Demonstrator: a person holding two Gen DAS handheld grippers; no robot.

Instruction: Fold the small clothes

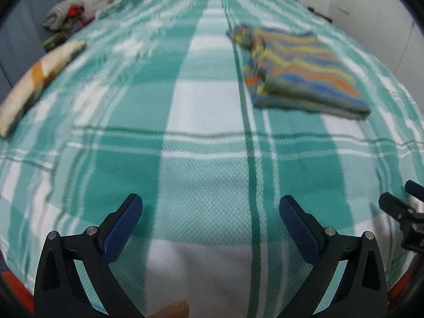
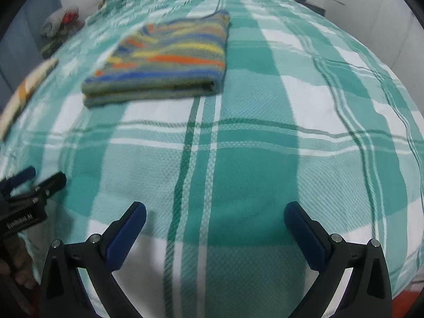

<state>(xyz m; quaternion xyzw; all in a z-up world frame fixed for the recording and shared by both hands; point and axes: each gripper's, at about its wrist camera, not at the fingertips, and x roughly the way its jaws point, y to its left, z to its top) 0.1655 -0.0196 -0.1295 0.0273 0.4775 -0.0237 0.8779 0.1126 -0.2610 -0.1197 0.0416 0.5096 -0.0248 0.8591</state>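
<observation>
A striped garment in grey, yellow, orange and blue lies folded into a rectangle on the green-and-white checked bedspread. In the right wrist view the same striped garment sits ahead and to the left. My left gripper is open and empty, low over the bedspread near its front edge, well short of the garment. My right gripper is open too, with nothing between its fingers. Each gripper shows at the edge of the other's view: the right gripper and the left gripper.
A cream and orange folded cloth lies at the bed's left edge, also seen as the cream cloth. A pile of clothes sits on the floor at the back left. White walls and cupboards run along the right.
</observation>
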